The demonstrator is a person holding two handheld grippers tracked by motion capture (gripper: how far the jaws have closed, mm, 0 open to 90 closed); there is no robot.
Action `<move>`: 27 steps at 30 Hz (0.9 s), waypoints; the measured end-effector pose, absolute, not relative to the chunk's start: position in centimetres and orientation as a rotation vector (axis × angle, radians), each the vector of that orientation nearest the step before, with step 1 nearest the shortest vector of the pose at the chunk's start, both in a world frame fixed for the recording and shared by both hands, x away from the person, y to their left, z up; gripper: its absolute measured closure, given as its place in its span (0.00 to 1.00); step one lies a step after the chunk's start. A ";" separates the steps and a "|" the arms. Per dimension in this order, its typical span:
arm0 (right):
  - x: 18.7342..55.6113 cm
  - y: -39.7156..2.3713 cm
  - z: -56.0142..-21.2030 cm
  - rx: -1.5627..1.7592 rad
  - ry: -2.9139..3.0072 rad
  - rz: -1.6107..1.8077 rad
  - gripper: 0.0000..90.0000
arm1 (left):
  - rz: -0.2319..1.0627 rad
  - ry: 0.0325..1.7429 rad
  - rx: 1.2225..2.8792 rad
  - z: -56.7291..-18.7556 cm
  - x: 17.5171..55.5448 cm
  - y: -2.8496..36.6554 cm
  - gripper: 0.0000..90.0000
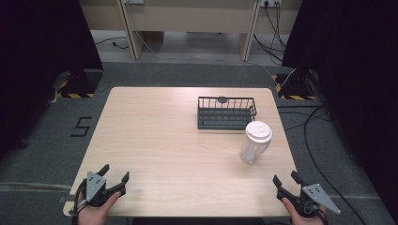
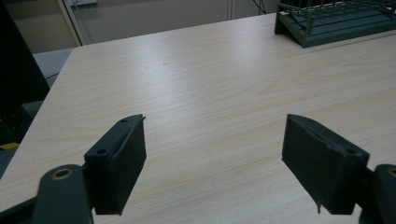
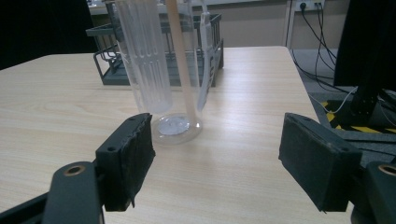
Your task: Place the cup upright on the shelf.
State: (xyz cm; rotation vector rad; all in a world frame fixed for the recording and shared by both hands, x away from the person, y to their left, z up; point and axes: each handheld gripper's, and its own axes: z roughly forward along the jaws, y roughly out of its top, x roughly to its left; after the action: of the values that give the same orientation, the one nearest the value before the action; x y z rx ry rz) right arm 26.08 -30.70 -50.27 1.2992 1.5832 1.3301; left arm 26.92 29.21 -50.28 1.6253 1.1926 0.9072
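Both grippers sit at the near edge of the wooden table (image 1: 164, 140), each held in a hand. Left gripper (image 1: 115, 174), at the near left corner, has its jaws spread wide with nothing between them; bare pale woodgrain lies ahead of it. Right gripper (image 1: 287, 181), at the near right corner, is likewise spread and empty, its dark foam-faced pads (image 3: 135, 154) framing the clear plastic pitcher (image 1: 255, 142). This pitcher stands upright on the right side of the table, near the right gripper but apart from it, with nothing between them. It is transparent and ribbed, has a round base and a side handle, and is capped by a white lid (image 1: 258, 131). Just behind it stands a dark wire basket (image 1: 226, 113), rectangular with barred walls; a small dark round object rests at its far rim.
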 end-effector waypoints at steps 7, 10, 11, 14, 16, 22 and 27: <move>26.2 -30.1 -49.7 1.267 1.621 1.307 0.24 | 0.894 1.177 1.639 -50.2 27.5 28.5 0.24; 26.3 -29.9 -49.7 1.261 1.633 1.311 0.21 | 0.897 1.172 1.631 -50.4 27.2 28.7 0.24; 26.4 -29.8 -49.7 1.256 1.638 1.309 0.20 | 0.893 1.174 1.628 -50.5 27.2 28.7 0.24; 26.6 -29.5 -49.7 1.244 1.646 1.315 0.20 | 0.894 1.176 1.619 -50.5 27.2 28.9 0.24; 27.1 -29.2 -49.6 1.235 1.646 1.311 0.19 | 0.891 1.175 1.627 -50.6 27.2 28.9 0.24; 28.0 -28.7 -49.5 1.225 1.658 1.293 0.18 | 0.890 1.165 1.647 -50.7 27.2 28.7 0.24; 29.5 -28.2 -49.3 1.223 1.668 1.292 0.18 | 0.886 1.176 1.647 -50.7 27.2 28.8 0.24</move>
State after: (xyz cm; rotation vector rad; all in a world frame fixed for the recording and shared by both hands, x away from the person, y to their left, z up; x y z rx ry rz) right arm 29.52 -28.21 -49.34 1.2230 1.6685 1.2921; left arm 27.18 28.80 -50.73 1.6467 1.1764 0.8860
